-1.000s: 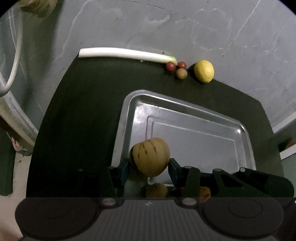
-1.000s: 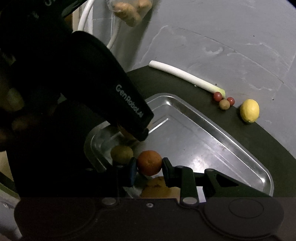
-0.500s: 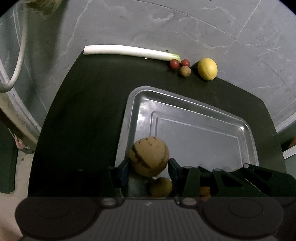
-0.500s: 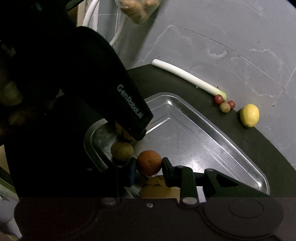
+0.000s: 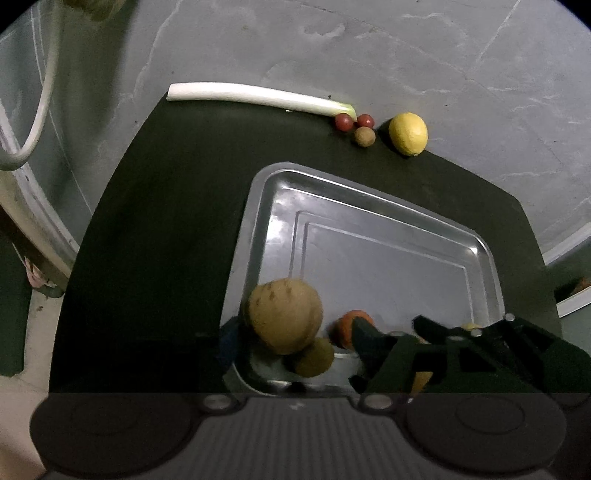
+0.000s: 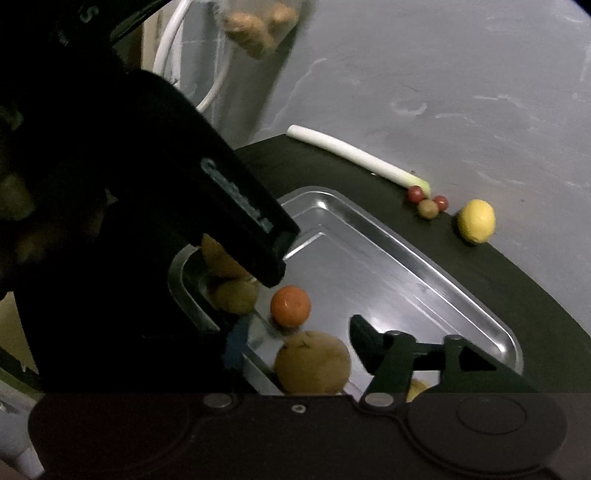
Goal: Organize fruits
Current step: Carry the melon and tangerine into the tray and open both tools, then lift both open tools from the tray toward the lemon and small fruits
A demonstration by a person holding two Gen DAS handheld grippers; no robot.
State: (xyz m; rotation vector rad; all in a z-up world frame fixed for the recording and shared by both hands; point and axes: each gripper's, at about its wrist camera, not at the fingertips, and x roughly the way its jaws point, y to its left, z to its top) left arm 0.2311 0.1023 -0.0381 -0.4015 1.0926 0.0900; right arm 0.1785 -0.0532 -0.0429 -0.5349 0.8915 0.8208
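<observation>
A steel tray (image 5: 369, 206) (image 6: 406, 258) lies on a dark mat. In its near corner sit a striped tan melon (image 5: 282, 319), a brownish kiwi (image 5: 314, 357) (image 6: 236, 295) and an orange (image 5: 349, 326) (image 6: 290, 305). My left gripper (image 5: 291, 339) is open around the melon, which rests in the tray. My right gripper (image 6: 295, 343) is open; the orange lies just beyond its fingers and a second tan fruit (image 6: 312, 362) lies between them. A lemon (image 5: 408, 133) (image 6: 475, 220) lies on the mat's far edge.
A white leek (image 5: 258, 98) (image 6: 354, 155) lies along the mat's far edge beside three small round fruits (image 5: 356, 125) (image 6: 427, 201). A bag of ginger (image 6: 258, 26) hangs at the back. A white hose (image 5: 33, 110) curves at the left. The table is grey stone.
Both grippers have opened. The left one let go of the melon and the right one let go of the orange; both fruits now lie in the tray's near corner.
</observation>
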